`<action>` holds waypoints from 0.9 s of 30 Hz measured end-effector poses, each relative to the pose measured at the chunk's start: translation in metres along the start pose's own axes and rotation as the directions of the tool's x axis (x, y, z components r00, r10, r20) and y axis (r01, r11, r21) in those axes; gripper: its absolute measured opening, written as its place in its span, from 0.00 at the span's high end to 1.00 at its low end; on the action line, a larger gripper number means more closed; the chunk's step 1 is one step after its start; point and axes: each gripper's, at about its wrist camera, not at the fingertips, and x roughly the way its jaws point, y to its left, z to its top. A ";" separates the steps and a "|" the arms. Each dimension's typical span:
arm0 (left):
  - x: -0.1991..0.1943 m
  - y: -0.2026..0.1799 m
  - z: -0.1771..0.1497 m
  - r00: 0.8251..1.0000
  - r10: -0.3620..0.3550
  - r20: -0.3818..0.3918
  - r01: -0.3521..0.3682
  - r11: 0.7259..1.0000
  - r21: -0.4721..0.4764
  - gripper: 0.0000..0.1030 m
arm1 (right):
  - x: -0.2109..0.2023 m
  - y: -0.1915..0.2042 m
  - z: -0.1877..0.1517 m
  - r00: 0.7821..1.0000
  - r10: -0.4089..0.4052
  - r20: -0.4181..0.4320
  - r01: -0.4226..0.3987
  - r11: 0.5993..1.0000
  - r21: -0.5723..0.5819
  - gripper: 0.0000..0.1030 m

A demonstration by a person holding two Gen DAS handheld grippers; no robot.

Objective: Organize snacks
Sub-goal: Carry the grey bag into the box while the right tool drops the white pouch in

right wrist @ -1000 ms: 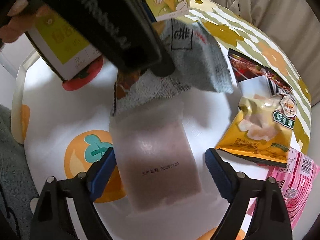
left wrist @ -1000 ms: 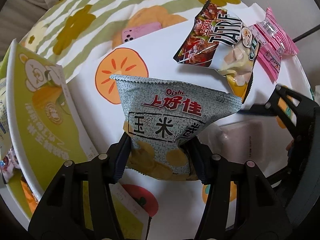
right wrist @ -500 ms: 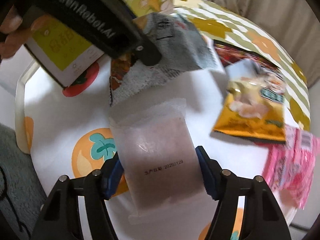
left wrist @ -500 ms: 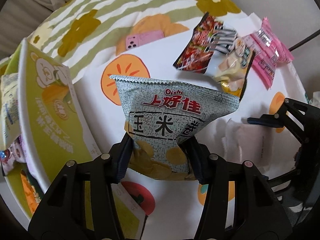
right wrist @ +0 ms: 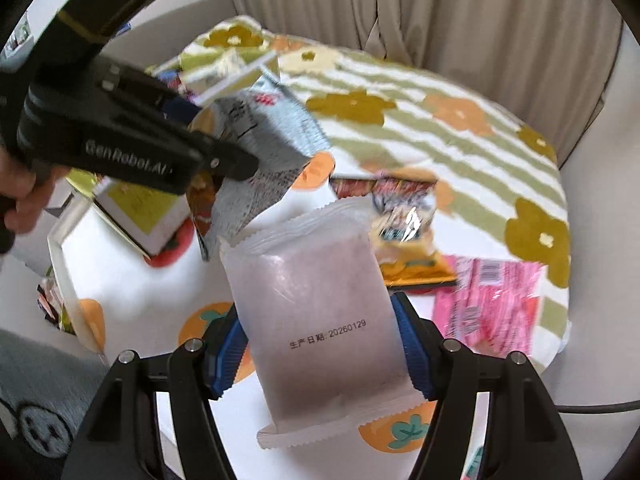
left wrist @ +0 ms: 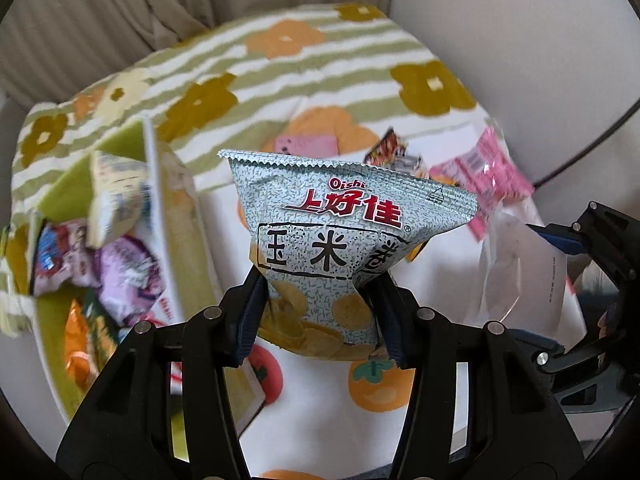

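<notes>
Above the persimmon-print table, I have both grippers tilted steeply down. Left gripper pinches the grey Oishi bag; right gripper clamps a frosted pouch. Green box sits left; pink packet lies right.

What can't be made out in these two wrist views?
- Pink packets: print smeared by motion blur, both views.
- Red-and-yellow bag: mostly hidden behind the frosted pouch, right view.
- Snacks in the green box: blurred, partly covered by its wall, left view.
</notes>
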 end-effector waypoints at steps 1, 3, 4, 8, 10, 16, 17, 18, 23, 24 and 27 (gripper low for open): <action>-0.008 0.002 -0.002 1.000 0.004 0.015 -0.004 1.000 -0.016 0.54 | -0.008 0.001 0.003 1.000 -0.002 0.015 0.002 1.000 0.000 0.38; -0.025 0.009 -0.007 0.999 0.019 0.041 -0.017 0.998 -0.059 0.54 | -0.018 0.001 0.008 0.999 0.002 0.036 -0.002 1.000 0.000 0.38; -0.033 0.013 -0.010 0.998 0.029 0.054 -0.025 0.997 -0.079 0.54 | -0.024 0.002 0.011 0.999 0.010 0.048 -0.009 1.000 -0.008 0.38; -0.059 0.036 -0.024 0.993 0.077 0.091 -0.064 0.988 -0.143 0.54 | -0.043 0.017 0.023 0.994 0.038 0.102 -0.033 0.999 -0.043 0.38; -0.070 0.050 -0.033 0.990 0.095 0.105 -0.076 0.982 -0.173 0.54 | -0.046 0.025 0.032 0.991 0.046 0.123 -0.040 0.998 -0.052 0.38; -0.092 0.107 -0.061 0.985 0.126 0.122 -0.088 0.956 -0.278 0.54 | -0.043 0.062 0.060 0.984 0.092 0.150 -0.091 0.996 -0.015 0.38; -0.093 0.115 -0.064 0.984 0.131 0.122 -0.091 0.953 -0.287 0.54 | -0.042 0.067 0.065 0.983 0.098 0.153 -0.098 0.995 -0.011 0.38; -0.094 0.127 -0.067 0.983 0.137 0.122 -0.096 0.950 -0.296 0.54 | -0.039 0.077 0.072 0.981 0.109 0.158 -0.110 0.994 -0.004 0.38; -0.095 0.185 -0.074 0.981 0.154 0.117 -0.106 0.934 -0.343 0.54 | -0.024 0.111 0.105 0.977 0.132 0.170 -0.139 0.990 0.025 0.38; -0.094 0.199 -0.074 0.981 0.158 0.116 -0.108 0.929 -0.354 0.54 | -0.021 0.117 0.112 0.976 0.134 0.171 -0.142 0.989 0.032 0.38; -0.088 0.234 -0.070 0.982 0.157 0.105 -0.108 0.923 -0.370 0.54 | -0.008 0.129 0.130 0.975 0.140 0.172 -0.150 0.988 0.046 0.38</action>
